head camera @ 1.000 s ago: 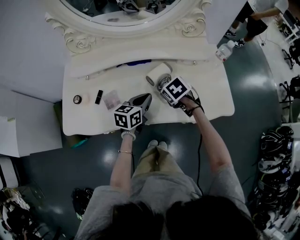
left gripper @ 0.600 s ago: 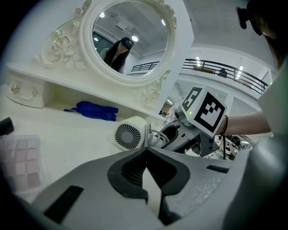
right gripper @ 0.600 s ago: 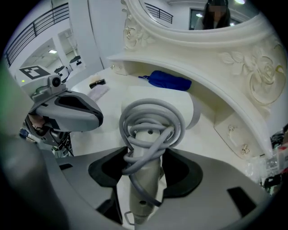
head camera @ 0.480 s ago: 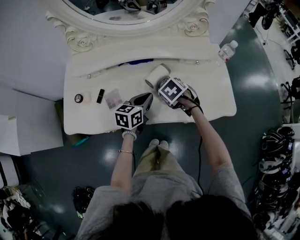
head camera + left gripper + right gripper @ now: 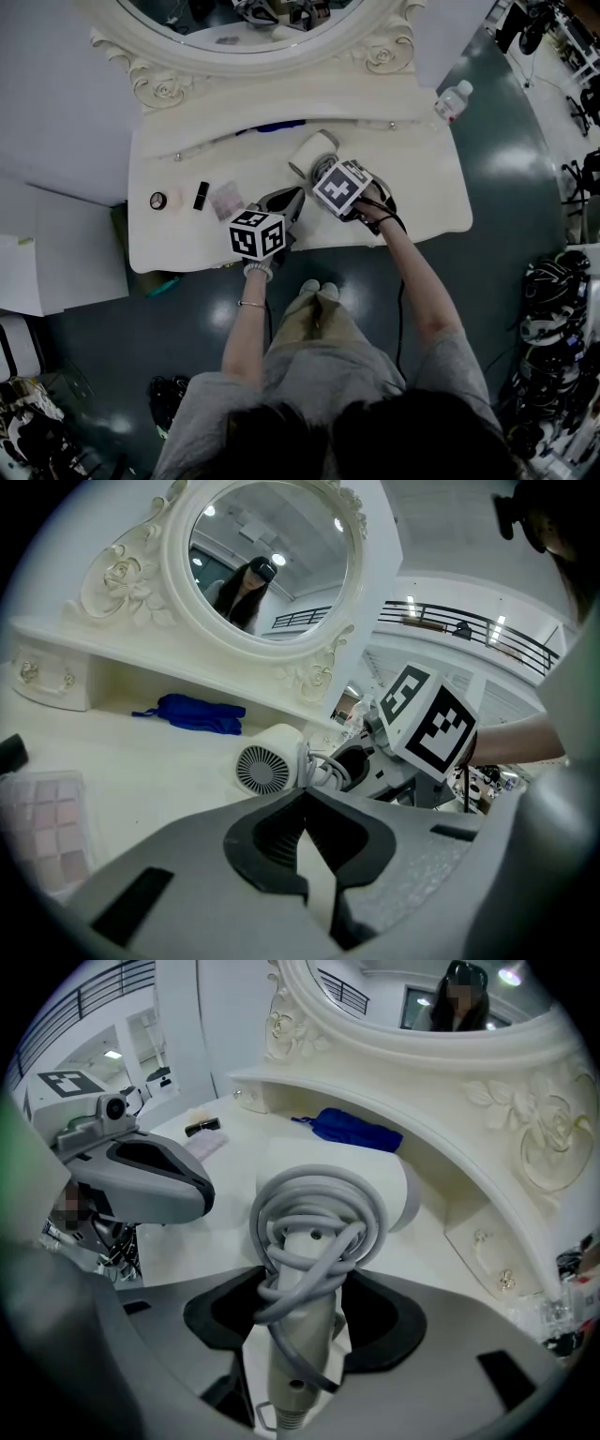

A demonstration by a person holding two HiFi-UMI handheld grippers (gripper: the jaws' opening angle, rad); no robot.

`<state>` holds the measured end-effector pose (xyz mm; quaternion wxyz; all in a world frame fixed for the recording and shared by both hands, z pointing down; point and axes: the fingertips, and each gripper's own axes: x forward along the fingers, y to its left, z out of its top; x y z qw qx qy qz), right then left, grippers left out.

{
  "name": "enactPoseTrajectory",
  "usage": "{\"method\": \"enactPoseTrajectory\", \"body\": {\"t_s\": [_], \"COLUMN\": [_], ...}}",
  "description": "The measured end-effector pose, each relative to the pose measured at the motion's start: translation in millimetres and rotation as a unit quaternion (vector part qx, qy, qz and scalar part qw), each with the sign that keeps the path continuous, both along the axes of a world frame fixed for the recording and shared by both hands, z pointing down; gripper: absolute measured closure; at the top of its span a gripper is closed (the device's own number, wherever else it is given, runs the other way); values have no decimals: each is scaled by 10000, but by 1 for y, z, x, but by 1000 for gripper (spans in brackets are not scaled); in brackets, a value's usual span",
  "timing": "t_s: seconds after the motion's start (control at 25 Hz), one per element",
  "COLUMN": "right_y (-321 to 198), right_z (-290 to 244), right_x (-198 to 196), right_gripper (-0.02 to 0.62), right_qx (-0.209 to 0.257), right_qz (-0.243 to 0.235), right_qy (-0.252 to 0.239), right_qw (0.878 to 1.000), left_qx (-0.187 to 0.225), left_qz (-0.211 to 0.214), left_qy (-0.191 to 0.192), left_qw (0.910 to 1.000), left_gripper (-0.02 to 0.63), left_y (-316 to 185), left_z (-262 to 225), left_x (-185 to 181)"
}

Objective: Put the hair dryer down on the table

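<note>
The white hair dryer [image 5: 312,150] lies low over the white dressing table [image 5: 427,183], its barrel pointing to the back left. Its grey cord is wound round the handle [image 5: 305,1269]. My right gripper [image 5: 325,172] is shut on that handle, which fills the gap between the jaws [image 5: 302,1290]. I cannot tell whether the barrel [image 5: 267,766] touches the tabletop. My left gripper [image 5: 289,199] hovers just left of the dryer, shut and empty [image 5: 305,803].
A blue cloth [image 5: 272,125] lies under the mirror shelf behind the dryer. A pink palette [image 5: 224,199], a black tube [image 5: 198,193] and a small round jar [image 5: 156,199] sit at the left. A water bottle [image 5: 450,101] stands at the table's back right corner.
The right gripper has shifted a little to the left and nearer the person, with the hair dryer in it. The left gripper has stayed put.
</note>
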<state>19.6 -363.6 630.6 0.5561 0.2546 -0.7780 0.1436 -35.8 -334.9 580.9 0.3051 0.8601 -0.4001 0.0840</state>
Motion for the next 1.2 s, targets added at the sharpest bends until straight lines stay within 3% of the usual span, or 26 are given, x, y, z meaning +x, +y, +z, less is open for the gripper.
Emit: {"method": "enactPoseTrajectory", "body": {"t_s": [0.36,1.2], "right_y": [-2,10], "right_z": [-5,-29], "right_x": [1,17], "right_gripper": [305,301], "right_qx": [525,1234], "right_qz": [41,236], "right_qy": [-329,-853], "right_qw": [9981,9884], "left_qx": [30,173], "left_qz": [66,-91], "left_qy": [-31,-79], "left_qw": [10000,9998], "left_gripper": [601,601], "left_y": [5,25], "left_z": [-4,-16], "left_x": [3,-10]}}
